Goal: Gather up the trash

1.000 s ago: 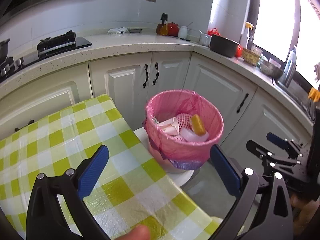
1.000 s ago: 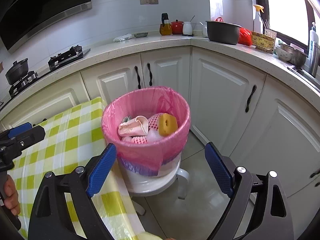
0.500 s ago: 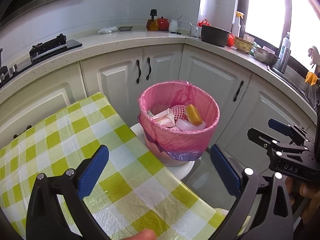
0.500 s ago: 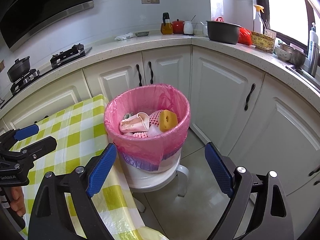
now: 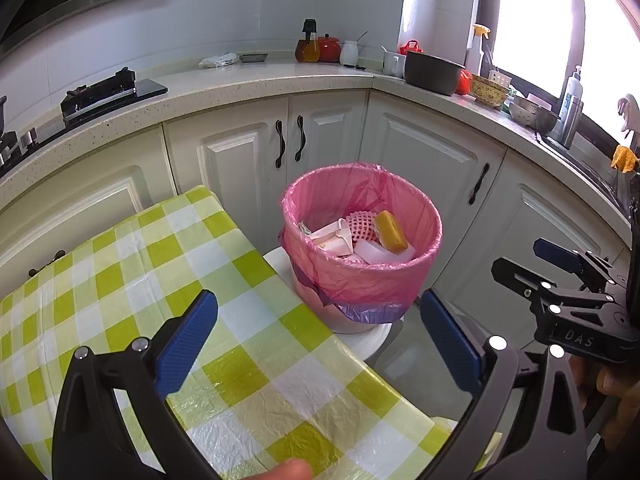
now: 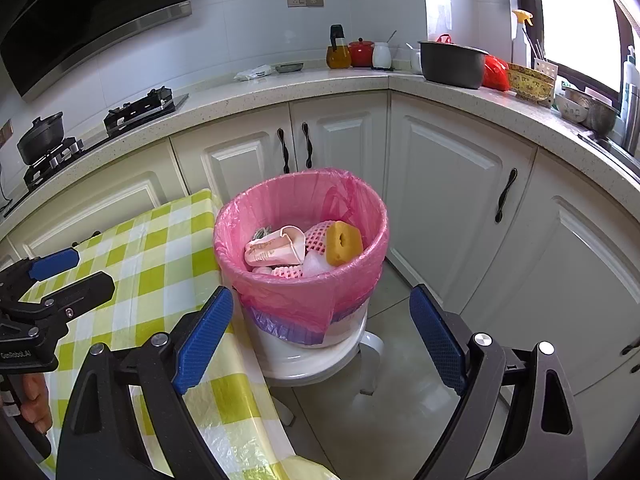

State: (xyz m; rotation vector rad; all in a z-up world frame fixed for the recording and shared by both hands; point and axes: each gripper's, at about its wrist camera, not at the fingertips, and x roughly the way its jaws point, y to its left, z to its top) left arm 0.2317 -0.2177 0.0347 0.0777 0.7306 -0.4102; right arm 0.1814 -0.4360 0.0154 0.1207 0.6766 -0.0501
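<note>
A bin lined with a pink bag point(image 5: 360, 276) point(image 6: 296, 292) stands on a white stool beside the table. Inside lie a yellow sponge point(image 5: 391, 231) point(image 6: 343, 243), pink foam netting point(image 5: 360, 222) point(image 6: 318, 236), a crumpled pink-printed paper cup point(image 5: 334, 238) point(image 6: 276, 248) and a white foam piece point(image 5: 374, 252). My left gripper point(image 5: 320, 336) is open over the table's near corner, nothing between its blue pads. My right gripper point(image 6: 322, 332) is open too, in front of the bin, also seen from the left wrist point(image 5: 532, 264).
The table wears a green-and-white checked cloth point(image 5: 120, 280) point(image 6: 160, 256). White cabinets point(image 6: 452, 184) wrap round behind the bin under a speckled counter with a gas hob point(image 5: 104, 92), a dark pot point(image 6: 452, 62) and jars. Grey floor point(image 6: 400, 392) lies right of the stool.
Both grippers have drawn back and up from the bin, which now looks smaller and farther. Both stay open and hold nothing.
</note>
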